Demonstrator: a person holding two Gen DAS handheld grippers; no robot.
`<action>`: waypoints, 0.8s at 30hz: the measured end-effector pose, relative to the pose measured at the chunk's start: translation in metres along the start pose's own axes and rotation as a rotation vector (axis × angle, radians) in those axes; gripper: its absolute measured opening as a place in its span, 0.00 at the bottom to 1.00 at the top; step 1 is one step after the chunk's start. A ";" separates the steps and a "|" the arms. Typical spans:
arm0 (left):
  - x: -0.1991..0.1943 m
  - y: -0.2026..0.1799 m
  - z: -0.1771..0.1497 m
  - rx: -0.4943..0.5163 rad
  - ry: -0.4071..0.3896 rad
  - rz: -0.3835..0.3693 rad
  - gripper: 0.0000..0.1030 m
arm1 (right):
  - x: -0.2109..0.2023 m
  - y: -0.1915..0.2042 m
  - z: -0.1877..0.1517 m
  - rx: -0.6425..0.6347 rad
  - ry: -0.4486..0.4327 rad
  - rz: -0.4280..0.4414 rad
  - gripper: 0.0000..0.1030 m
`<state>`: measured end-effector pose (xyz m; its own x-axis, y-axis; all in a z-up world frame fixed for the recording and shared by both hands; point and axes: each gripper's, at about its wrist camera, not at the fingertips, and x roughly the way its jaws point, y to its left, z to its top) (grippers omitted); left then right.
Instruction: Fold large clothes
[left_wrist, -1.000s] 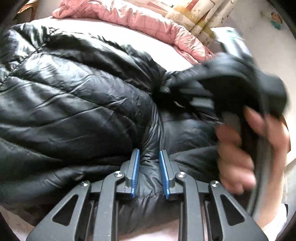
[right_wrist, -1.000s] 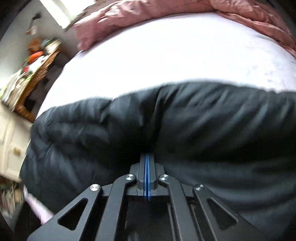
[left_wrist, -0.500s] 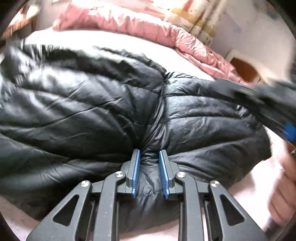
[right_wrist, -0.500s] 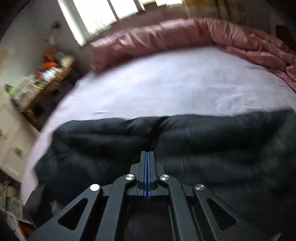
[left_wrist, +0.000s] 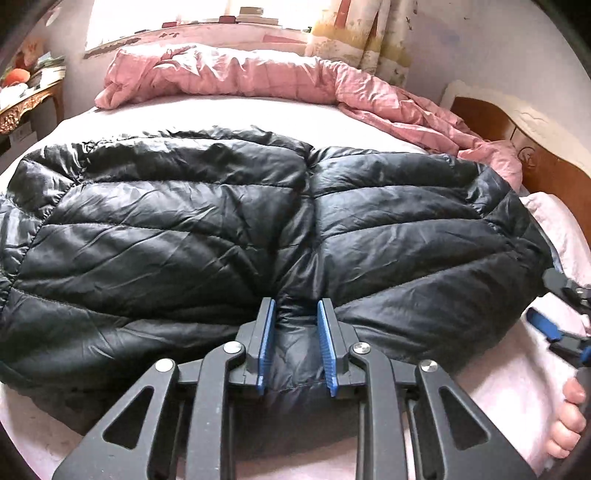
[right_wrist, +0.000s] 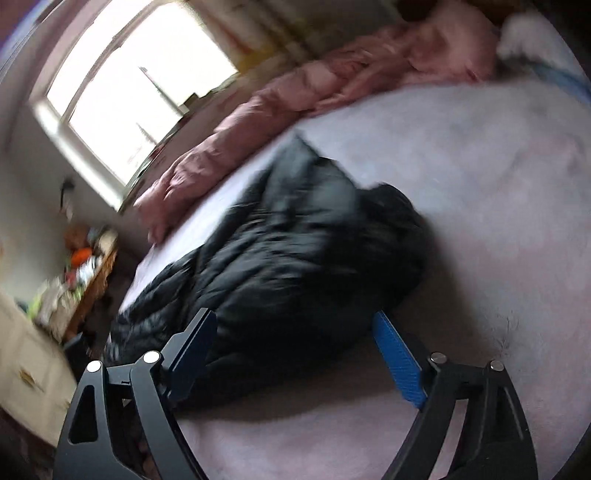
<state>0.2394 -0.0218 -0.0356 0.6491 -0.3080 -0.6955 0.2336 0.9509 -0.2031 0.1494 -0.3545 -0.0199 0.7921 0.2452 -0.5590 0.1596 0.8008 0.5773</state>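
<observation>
Left gripper (left_wrist: 295, 347) pinches a fold at the near hem of the black puffer jacket (left_wrist: 221, 236), blue pads partway closed on the fabric. Right gripper (right_wrist: 295, 354) is spread wide, holding nothing, off the jacket's right edge. Jacket lies flat across the pale pink bed sheet (left_wrist: 221, 110). Beyond: bunched pink duvet (left_wrist: 236, 74), wooden headboard (left_wrist: 546, 166) right, cluttered side table (left_wrist: 26, 99) left, bright window (right_wrist: 122, 96).

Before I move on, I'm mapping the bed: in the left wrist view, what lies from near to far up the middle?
Left hand-held gripper → black puffer jacket → white bed sheet → pink duvet → window sill.
</observation>
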 end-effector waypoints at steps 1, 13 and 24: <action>0.000 0.002 0.000 -0.009 0.003 -0.009 0.21 | 0.003 -0.007 0.000 0.037 0.001 0.014 0.85; -0.001 -0.005 0.000 0.024 -0.016 0.008 0.21 | 0.046 -0.012 -0.008 0.138 -0.098 0.026 0.87; -0.024 -0.028 -0.004 0.140 -0.124 -0.051 0.20 | 0.062 -0.033 0.009 0.184 -0.081 0.130 0.23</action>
<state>0.2138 -0.0411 -0.0161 0.7162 -0.3649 -0.5948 0.3607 0.9233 -0.1321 0.1987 -0.3702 -0.0683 0.8563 0.2896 -0.4277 0.1519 0.6501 0.7445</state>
